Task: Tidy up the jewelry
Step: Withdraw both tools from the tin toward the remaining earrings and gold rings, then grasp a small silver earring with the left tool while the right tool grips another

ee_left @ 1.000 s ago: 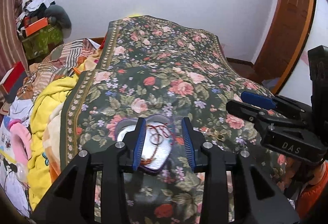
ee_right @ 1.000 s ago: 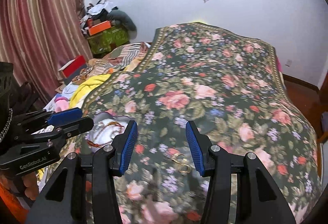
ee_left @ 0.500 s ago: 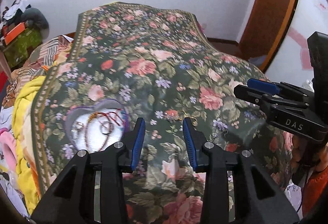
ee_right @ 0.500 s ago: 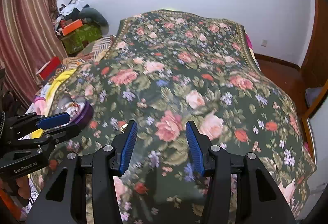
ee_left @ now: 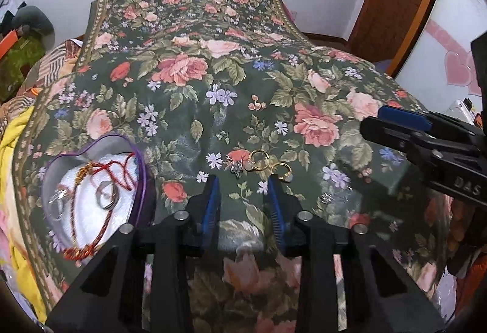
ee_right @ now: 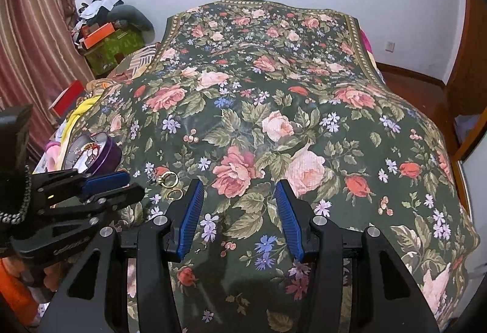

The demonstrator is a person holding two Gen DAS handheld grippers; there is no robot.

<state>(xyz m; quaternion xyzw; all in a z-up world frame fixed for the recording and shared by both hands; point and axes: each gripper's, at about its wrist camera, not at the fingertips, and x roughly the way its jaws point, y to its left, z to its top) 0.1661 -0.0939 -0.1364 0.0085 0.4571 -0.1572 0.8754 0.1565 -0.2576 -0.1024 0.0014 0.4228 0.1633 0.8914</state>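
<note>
Rings (ee_left: 264, 161) loose on bedspread (ee_left: 188, 107), just ahead of left tongs (ee_left: 243, 196), wide, empty; right tongs (ee_right: 240, 211) wide, empty; soft fabric may let rings slip from a pinch.

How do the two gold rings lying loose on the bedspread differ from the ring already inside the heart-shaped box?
The two gold rings are yellow-gold; the ring in the box looks silver. The gold rings lie on the dark floral bedspread just ahead of the open left gripper, each with a pale stone; the boxed ring rests on white padding inside the heart-shaped box, no stone visible. All lie unheld.
</note>
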